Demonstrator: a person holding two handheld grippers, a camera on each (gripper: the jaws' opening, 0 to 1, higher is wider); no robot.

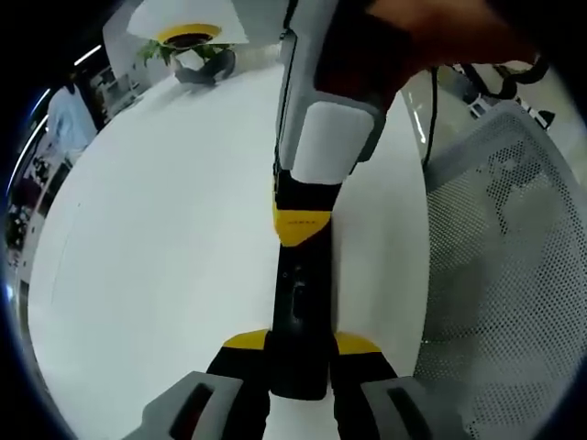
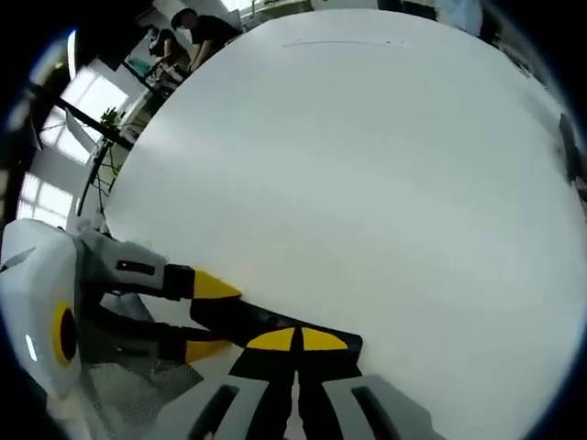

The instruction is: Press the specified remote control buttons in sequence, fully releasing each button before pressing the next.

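Slim black plastic remote control (image 1: 299, 302) clamped at its near end between the yellow-tipped left gripper (image 1: 300, 346) above the white table (image 1: 156, 275), held steady so the closed, empty right gripper (image 2: 295, 341) presses its tips down onto the buttons.
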